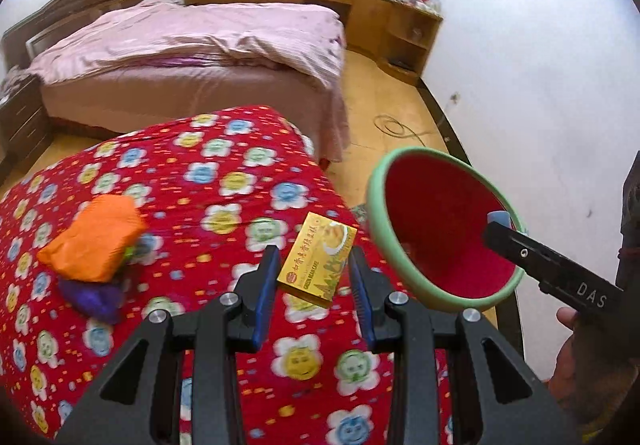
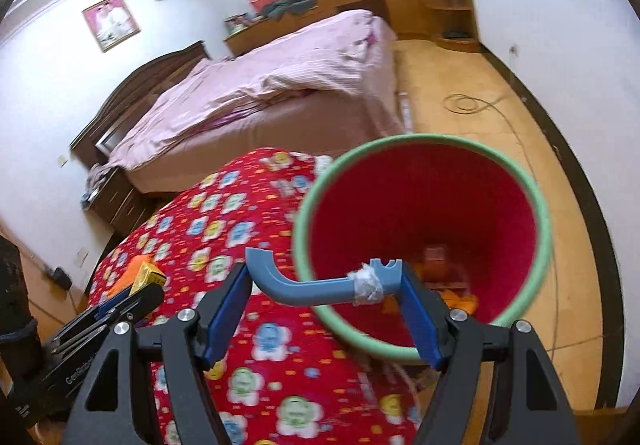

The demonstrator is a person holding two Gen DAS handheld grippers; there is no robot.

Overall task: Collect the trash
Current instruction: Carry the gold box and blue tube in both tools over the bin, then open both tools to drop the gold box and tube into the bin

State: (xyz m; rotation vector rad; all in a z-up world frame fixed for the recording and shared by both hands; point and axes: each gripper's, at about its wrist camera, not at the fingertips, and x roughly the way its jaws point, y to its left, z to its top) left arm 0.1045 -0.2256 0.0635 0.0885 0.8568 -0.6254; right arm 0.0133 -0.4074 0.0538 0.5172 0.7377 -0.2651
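Left gripper (image 1: 314, 269) clamped on the box (image 1: 318, 259), right gripper (image 2: 326, 285) clamped on the bin (image 2: 420, 245) handle (image 2: 320, 285) — mid-carry off the quilt's (image 1: 180, 205) edge. Next — box over the rim, let go.

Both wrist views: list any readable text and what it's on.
"GREEN BEAN CAKE": yellow box, between the left gripper's fingers; its Chinese characters too blurred to read.
"DAS": right gripper's black body.
"Gen…", cut off: left gripper's black body.
Framed wall picture: no legible text.

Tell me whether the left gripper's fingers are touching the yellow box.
Touching: in the left wrist view the fingers pinch the yellow box from both sides.
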